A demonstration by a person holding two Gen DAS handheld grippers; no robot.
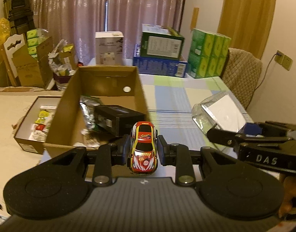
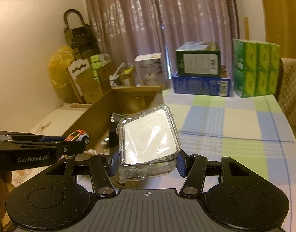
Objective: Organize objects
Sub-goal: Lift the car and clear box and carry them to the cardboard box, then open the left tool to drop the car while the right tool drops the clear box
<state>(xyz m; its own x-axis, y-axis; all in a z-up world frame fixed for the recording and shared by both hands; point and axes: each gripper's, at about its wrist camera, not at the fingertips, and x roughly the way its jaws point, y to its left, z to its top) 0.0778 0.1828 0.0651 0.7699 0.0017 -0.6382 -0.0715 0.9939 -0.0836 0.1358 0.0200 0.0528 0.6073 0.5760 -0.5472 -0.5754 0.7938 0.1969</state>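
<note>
Left gripper (image 1: pixel 143 148) clamps a toy car (image 1: pixel 143 147) across its flanks, nose toward the camera, the car lifted clear of the table (image 1: pixel 175 104) just beside the near right corner of the open box (image 1: pixel 101 104). Right gripper (image 2: pixel 147 161) is clenched on a clear case (image 2: pixel 148 135) holding a white card, gripped at its lower sides and carried above the checked cloth near the box's right wall. In the right wrist view the left gripper (image 2: pixel 74 147) with the car (image 2: pixel 78 135) appears at the left edge; in the left wrist view the right gripper (image 1: pixel 242 133) and case (image 1: pixel 221 112) appear at the right. The box already contains a black carton (image 1: pixel 117 119) and a foil packet (image 1: pixel 88 112); a smaller tray (image 1: pixel 26 135) of packets lies against its left side.

Judged step: carrying both items to the box for placing. The two grippers are close together, so they are best sent in one at a time. The car should cross the near wall with clearance and go down on bare floor in the near left of the box, since the carton occupies the middle. Lower it until the wheels bear before releasing, or it may roll. The case is smooth and held low, so it may pivot or slip; keep it level and set it flat in the far part of the box, near the holed end wall.
</note>
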